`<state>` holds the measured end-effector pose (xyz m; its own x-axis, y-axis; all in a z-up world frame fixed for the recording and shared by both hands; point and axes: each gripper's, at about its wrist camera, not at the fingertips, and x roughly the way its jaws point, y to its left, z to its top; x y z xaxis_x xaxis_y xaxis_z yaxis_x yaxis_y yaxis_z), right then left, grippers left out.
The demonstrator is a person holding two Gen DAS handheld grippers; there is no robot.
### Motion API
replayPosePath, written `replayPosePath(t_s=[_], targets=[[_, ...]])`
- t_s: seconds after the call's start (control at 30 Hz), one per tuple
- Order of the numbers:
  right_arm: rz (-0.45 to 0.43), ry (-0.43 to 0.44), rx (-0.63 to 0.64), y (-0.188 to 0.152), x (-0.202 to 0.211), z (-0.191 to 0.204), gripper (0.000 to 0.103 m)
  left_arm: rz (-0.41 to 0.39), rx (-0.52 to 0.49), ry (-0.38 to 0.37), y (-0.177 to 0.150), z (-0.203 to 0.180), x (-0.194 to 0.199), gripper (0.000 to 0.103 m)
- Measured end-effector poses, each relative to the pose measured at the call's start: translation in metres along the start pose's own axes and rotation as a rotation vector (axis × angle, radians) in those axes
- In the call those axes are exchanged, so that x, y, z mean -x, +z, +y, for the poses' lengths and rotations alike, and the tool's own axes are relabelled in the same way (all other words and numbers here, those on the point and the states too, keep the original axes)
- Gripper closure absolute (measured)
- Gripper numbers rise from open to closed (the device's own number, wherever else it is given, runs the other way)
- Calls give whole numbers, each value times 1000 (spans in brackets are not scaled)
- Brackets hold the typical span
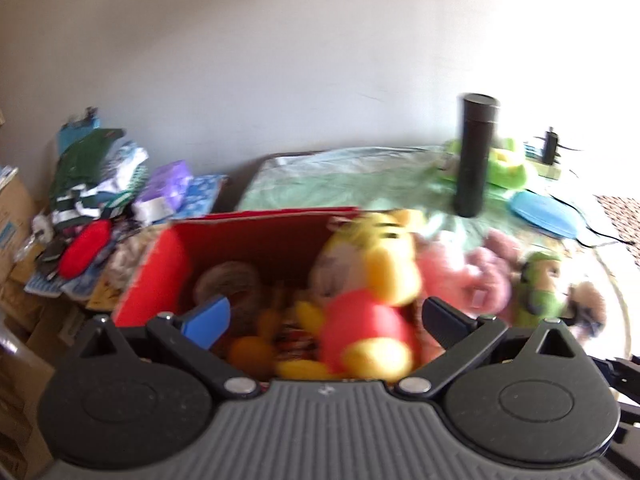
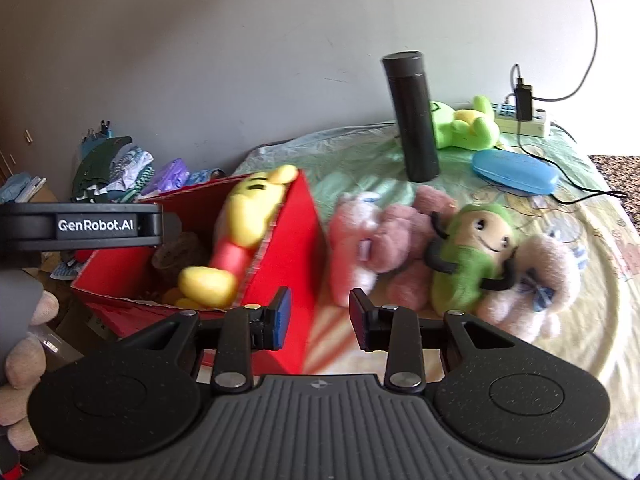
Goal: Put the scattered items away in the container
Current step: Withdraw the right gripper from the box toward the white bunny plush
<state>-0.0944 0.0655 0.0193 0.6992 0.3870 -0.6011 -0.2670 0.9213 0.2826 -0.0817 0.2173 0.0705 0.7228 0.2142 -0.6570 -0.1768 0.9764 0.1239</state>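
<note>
"GenRobot.AI" readable on left gripper (image 2: 80,226) body. Both jaw pairs apart, empty: left over red box (image 2: 296,248) holding yellow bear plush (image 2: 244,216), right gripper (image 2: 320,316) beside box.

Left wrist view is motion-blurred throughout: the yellow bear plush (image 1: 372,292) in the red box (image 1: 256,236) lacks sharp outline, and the box's lower contents are indistinct. A person's fingers (image 2: 24,360) are cut off at the right wrist view's left edge.
</note>
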Motion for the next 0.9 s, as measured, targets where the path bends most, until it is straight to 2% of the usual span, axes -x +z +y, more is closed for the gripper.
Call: replayPosePath(t_s=[0.2, 0.43, 0.67, 0.9], targets=[[34, -30, -35, -2, 8, -48, 67, 29, -24, -60, 0, -56, 2, 1], [93, -49, -101, -9, 16, -92, 67, 97, -58, -109, -14, -102, -5, 1], [140, -56, -187, -14, 17, -123, 67, 191, -52, -155, -27, -124, -20, 1], [180, -67, -276, -20, 14, -146, 67, 243, -71, -160, -38, -137, -30, 1]])
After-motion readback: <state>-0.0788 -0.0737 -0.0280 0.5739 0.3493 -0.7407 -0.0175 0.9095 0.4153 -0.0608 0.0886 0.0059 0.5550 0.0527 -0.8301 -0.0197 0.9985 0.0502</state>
